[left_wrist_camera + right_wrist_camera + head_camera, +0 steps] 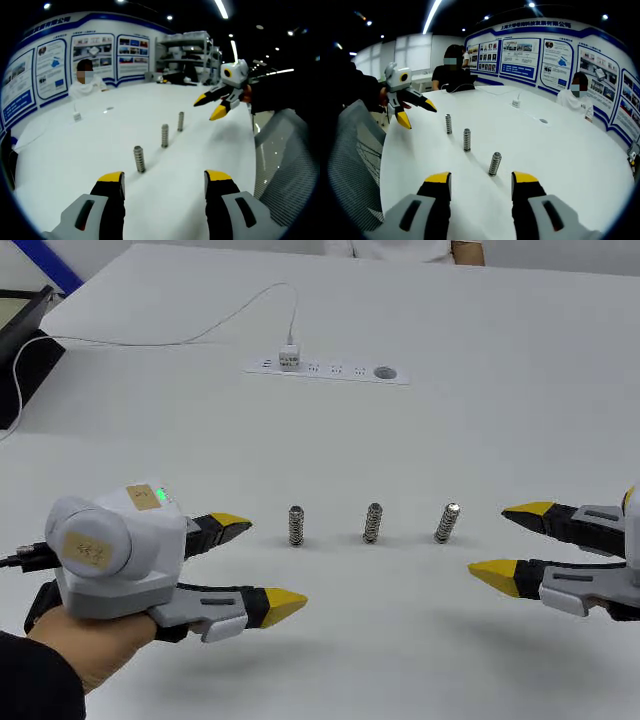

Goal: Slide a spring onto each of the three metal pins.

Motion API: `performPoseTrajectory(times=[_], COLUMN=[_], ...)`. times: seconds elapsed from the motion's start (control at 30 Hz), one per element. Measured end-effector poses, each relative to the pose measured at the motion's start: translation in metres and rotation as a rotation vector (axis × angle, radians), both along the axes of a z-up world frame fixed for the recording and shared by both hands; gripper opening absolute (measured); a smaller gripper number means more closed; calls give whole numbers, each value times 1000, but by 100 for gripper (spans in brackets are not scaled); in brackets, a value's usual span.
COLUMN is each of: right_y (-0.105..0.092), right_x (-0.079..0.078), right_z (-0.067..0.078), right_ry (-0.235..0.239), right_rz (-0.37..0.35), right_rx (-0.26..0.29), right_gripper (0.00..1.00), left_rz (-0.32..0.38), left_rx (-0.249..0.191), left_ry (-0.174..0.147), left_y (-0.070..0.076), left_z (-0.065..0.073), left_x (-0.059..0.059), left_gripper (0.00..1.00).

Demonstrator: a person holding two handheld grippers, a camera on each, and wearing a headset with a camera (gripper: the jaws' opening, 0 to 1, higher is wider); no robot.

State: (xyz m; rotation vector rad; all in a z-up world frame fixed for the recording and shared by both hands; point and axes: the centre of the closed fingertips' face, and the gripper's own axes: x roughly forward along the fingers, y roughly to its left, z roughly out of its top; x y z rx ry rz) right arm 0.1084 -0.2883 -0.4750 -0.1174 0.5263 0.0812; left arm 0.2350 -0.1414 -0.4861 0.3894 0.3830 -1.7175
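1. The left claw (270, 562) is spread wide and holds nothing. Its 2 yellow-tipped jaws hover just above the white desk (450, 440), and a hand (95, 645) grips its body from below.
2. The right claw (490, 539) is also wide open and empty, and it points inward from the opposite side of the desk.
3. Between the 2 claws, 3 metal pins stand in a row on the desk, apart from one another and touched by neither claw.
4. The first pin (296, 526), nearest the left claw, stands upright with a spring wound around it.
5. The middle pin (373, 524) is likewise wrapped in a spring and stands about upright.
6. The third pin (447, 523), nearest the right claw, leans slightly. A spring covers its shaft and its shiny top shows above the coils.
7. In the left gripper view the row runs away from the open jaws, with the first pin (139, 159) closest and the right claw (216, 102) beyond the far end.
8. In the right gripper view the third pin (494, 163) stands just ahead of the gap between the jaws.
9. Farther back on the desk lies a power strip (330, 369) with a white plug (289, 358) in it. A cable (215, 328) trails away from the plug.
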Motion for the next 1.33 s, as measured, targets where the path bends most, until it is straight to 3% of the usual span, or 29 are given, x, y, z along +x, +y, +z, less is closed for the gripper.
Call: performPoseTrajectory(times=[1.33], right_y=[-1], right_x=[7], right_z=[5], right_ry=[-24], right_rz=[-22], right_rx=[7], right_gripper=[51], left_rz=[15], left_rx=[2], left_ry=[-2], left_y=[1], left_z=[-1], left_x=[2], left_gripper=[65])
